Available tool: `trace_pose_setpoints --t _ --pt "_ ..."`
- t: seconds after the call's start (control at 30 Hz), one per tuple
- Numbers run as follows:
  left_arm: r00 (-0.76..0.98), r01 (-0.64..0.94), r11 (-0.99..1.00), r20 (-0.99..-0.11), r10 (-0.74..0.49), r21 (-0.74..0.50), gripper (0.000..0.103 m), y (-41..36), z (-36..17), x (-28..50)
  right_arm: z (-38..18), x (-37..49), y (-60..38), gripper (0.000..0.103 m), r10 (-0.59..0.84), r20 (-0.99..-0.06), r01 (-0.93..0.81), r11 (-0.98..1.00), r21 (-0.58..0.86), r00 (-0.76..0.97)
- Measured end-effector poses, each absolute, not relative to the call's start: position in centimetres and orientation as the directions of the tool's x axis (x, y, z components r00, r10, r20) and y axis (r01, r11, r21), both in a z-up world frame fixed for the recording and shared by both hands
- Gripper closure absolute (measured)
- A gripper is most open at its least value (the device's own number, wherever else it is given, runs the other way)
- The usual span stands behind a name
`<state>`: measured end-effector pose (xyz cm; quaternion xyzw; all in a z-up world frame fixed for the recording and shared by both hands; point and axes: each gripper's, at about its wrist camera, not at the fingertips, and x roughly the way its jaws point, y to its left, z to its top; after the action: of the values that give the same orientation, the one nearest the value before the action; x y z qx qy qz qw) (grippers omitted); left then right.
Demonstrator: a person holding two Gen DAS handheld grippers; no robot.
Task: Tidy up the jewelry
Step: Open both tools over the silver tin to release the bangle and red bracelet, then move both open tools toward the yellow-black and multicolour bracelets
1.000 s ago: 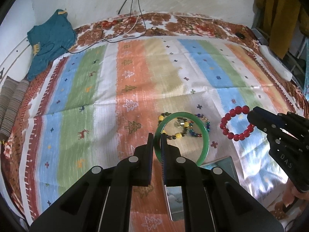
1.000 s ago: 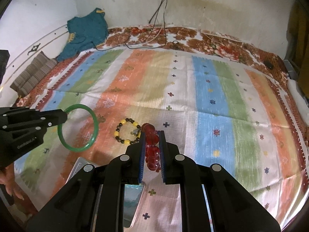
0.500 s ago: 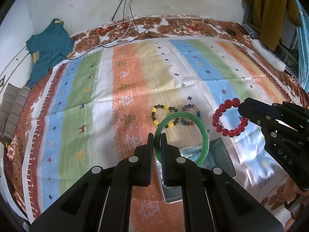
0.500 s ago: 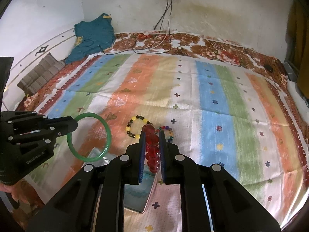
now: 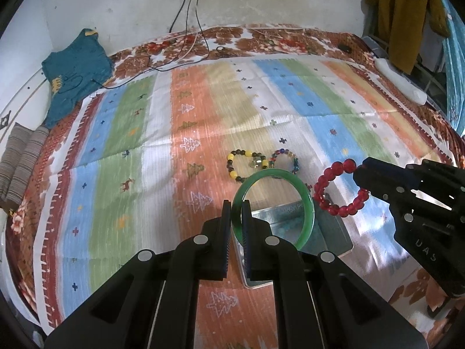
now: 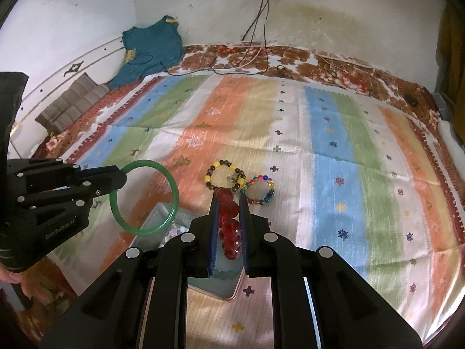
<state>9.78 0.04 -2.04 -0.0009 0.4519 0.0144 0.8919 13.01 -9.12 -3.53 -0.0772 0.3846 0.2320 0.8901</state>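
My left gripper (image 5: 237,206) is shut on a green jade bangle (image 5: 305,192) and holds it above a metal tin (image 5: 334,232). In the right wrist view the left gripper (image 6: 116,181) holds the bangle (image 6: 174,200) over the tin (image 6: 157,212). My right gripper (image 6: 229,203) is shut on a red bead bracelet (image 6: 228,226), also raised. It shows in the left wrist view (image 5: 360,174) with the red bracelet (image 5: 325,192) hanging from it. A yellow-and-dark bead bracelet (image 5: 247,164) and a multicolour bead bracelet (image 5: 286,160) lie on the striped cloth (image 5: 203,116).
The cloth covers a bed with a floral sheet (image 5: 276,37). A teal garment (image 5: 75,72) and folded striped fabric (image 5: 20,160) lie at the far left. Cables (image 5: 189,29) hang from a wall socket. A white object (image 5: 401,84) lies at the right edge.
Both grippers have pulled back and upward with their bracelets. The tin has come further into view beneath the bangle, and the two bead bracelets on the cloth appear farther away.
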Motion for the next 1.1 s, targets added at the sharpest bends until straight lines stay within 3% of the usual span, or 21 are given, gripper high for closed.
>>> trace_pose_setpoints --t 0.17,0.23,0.27,0.3,0.33,0.67,1.03,1.1 --pt "0.574 -0.027 1.0 -0.819 0.016 0.001 0.096 0.1 -2.3 9.8 -3.7 12.7 -9.1 0.089 0.37 -0.729 -0.481 0.874 0.064 0.576" --pt "0.55 -0.044 0.999 -0.835 0.009 -0.017 0.087 0.4 -2.7 10.1 -3.9 12.8 -9.2 0.088 0.367 -0.737 -0.475 0.877 0.071 0.568" --pt "0.539 -0.049 0.999 -0.842 0.013 -0.016 0.081 0.6 -2.9 10.2 -3.8 12.9 -9.3 0.086 0.358 -0.732 -0.46 0.885 0.068 0.58" --pt "0.539 -0.056 0.998 -0.842 0.019 -0.013 0.073 0.8 -3.0 10.3 -3.6 13.1 -9.5 0.078 0.349 -0.729 -0.447 0.892 0.066 0.589" --pt "0.542 -0.061 0.998 -0.84 0.026 -0.009 0.072 0.8 -3.0 10.3 -3.6 13.2 -9.6 0.07 0.348 -0.727 -0.44 0.895 0.071 0.591" --pt "0.526 -0.114 0.993 -0.85 0.04 -0.024 0.059 2.4 -3.3 11.3 -4.6 15.2 -11.0 0.06 0.278 -0.767 -0.358 0.931 0.068 0.578" --pt "0.507 -0.128 0.992 -0.859 0.067 0.002 0.032 3.1 -4.0 14.0 -5.7 17.4 -10.2 0.036 0.204 -0.806 -0.344 0.939 0.0 0.556" --pt "0.5 -0.134 0.991 -0.863 0.071 0.004 0.032 3.3 -4.2 14.8 -6.0 17.9 -9.9 0.032 0.19 -0.814 -0.347 0.938 -0.016 0.549"
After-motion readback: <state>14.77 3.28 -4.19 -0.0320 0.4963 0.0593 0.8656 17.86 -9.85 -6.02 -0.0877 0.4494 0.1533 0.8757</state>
